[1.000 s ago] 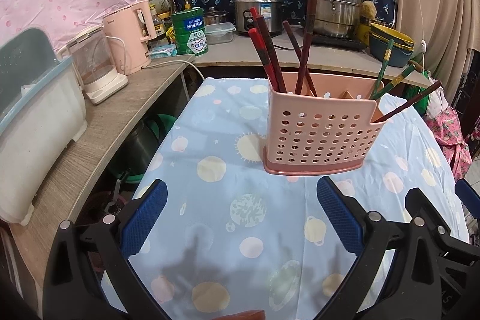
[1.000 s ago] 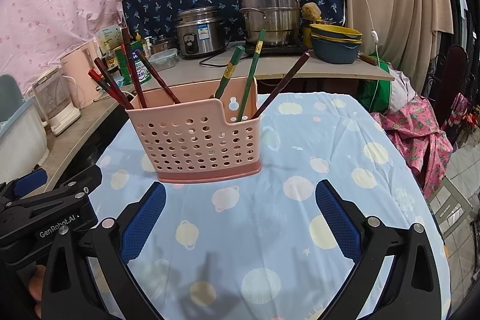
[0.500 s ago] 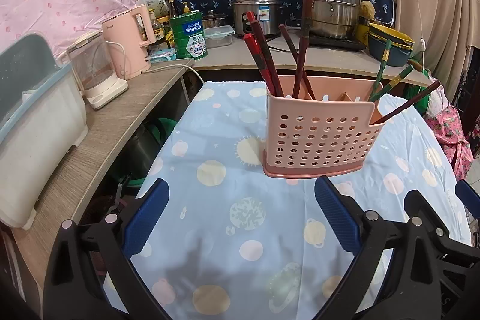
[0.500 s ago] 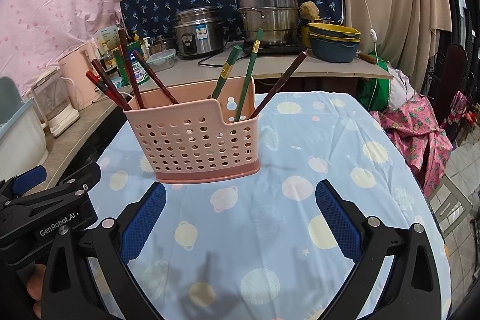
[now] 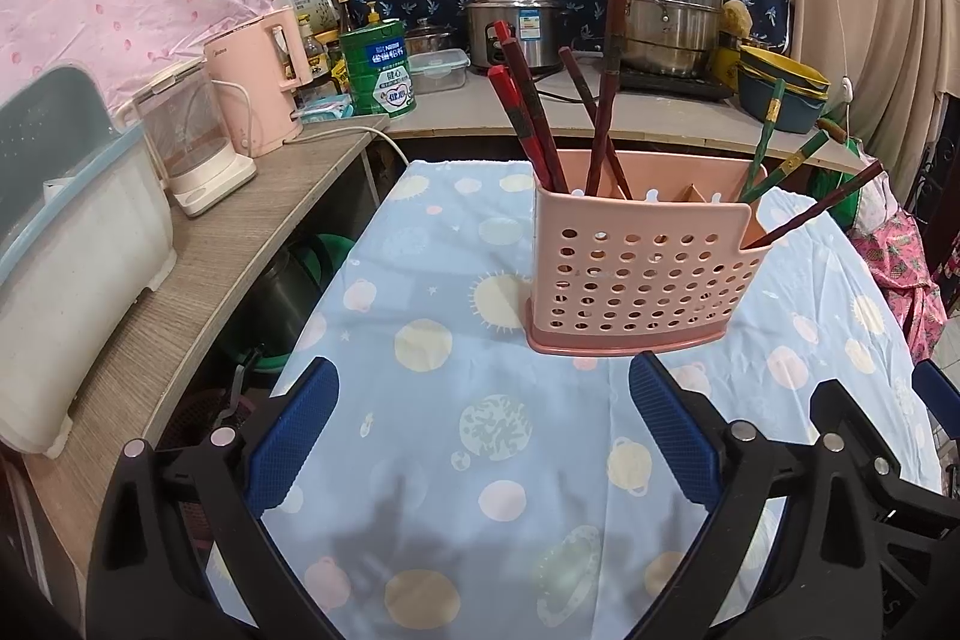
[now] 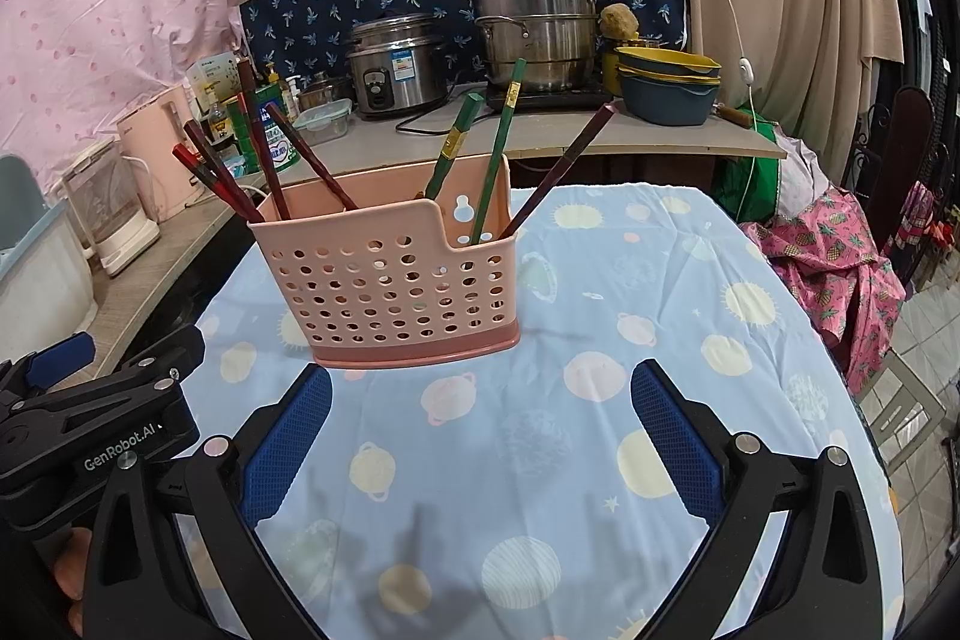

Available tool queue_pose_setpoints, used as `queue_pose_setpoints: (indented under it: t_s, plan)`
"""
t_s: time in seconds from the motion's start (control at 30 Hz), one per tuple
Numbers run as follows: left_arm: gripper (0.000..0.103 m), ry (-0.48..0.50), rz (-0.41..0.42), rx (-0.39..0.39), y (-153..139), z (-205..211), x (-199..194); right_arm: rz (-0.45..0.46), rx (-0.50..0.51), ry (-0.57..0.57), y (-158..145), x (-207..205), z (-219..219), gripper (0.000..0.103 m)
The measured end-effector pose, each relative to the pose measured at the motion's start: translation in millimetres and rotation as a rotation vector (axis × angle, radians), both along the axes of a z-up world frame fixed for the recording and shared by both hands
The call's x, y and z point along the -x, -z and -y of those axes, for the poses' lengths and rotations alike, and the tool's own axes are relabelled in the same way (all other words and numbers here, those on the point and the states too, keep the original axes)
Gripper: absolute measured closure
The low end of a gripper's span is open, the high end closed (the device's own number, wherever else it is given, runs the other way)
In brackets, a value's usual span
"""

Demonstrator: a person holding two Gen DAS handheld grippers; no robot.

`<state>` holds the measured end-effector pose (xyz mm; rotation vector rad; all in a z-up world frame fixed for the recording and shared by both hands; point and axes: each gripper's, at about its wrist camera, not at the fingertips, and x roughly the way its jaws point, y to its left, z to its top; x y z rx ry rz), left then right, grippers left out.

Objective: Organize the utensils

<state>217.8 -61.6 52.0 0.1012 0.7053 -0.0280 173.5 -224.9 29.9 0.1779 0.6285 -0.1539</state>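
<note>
Two grippers, left gripper (image 5: 483, 436) and right gripper (image 6: 480, 439), jaws apart and empty. Every chopstick seems sorted into the pink caddy (image 6: 384, 280); I'd judge only withdrawal remains.

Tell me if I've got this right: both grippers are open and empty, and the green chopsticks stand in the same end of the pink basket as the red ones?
Not quite. The green chopsticks stand at the opposite end of the pink basket from the red chopsticks; the right wrist view shows it. The rest holds: the left gripper and the right gripper are open and empty.
</note>
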Motion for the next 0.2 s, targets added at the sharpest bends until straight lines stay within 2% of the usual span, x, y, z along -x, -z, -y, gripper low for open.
queue_pose_setpoints:
  t_s: [0.2]
  plan:
    - [0.010,0.003,0.006,0.006,0.0,0.2,-0.7,0.009,0.004,0.013,-1.0,-0.3,1.1,0.007]
